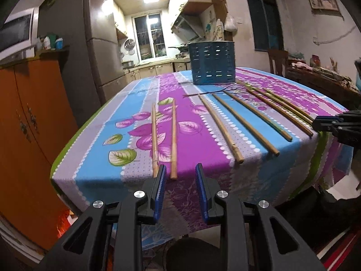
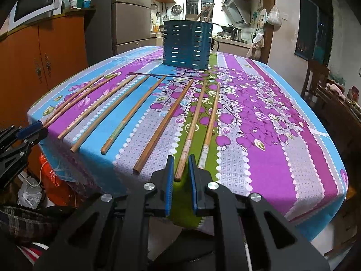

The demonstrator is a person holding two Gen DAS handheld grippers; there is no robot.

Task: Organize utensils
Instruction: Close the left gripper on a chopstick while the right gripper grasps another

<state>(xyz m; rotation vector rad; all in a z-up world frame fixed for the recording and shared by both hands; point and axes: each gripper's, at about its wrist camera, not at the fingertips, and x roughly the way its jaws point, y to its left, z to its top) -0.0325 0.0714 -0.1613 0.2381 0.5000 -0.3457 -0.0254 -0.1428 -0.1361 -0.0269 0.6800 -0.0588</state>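
the left gripper [image 1: 180, 171] sits nearest, at the front edge of the table, its blue pads [image 1: 160, 178] standing apart with nothing pressed between them. the butt end of one chopstick [image 1: 173, 140] lies in line with the gap, just ahead of the tips; a second chopstick [image 1: 154, 140] runs beside it, its end passing just left of the left pad. this gripper is released and grips nothing.

the right gripper [image 2: 181, 164] hovers at the same table edge further right. its pads [image 2: 169, 171] are drawn in narrow, with the near end of a chopstick [image 2: 191, 131] lying in the slot between them. whether the pads actually press on the wood cannot be told from the view; the jaws are nearly closed. in the left wrist view this gripper shows only as a black and blue tip at the right border [image 1: 325, 122].

eight chopsticks in all lie on the flowered tablecloth [image 2: 270, 135], fanned side by side, butt ends toward the front edge, tips pointing toward the holder. none touches its neighbour along most of its length.

the blue slotted utensil holder [image 2: 187, 45] stands upright at the middle of the table, beyond the chopstick tips and well apart from both grippers. a couple of wooden handles [image 2: 206, 13] stick up from it.

an orange cabinet [image 1: 27, 124] stands to the left of the table.
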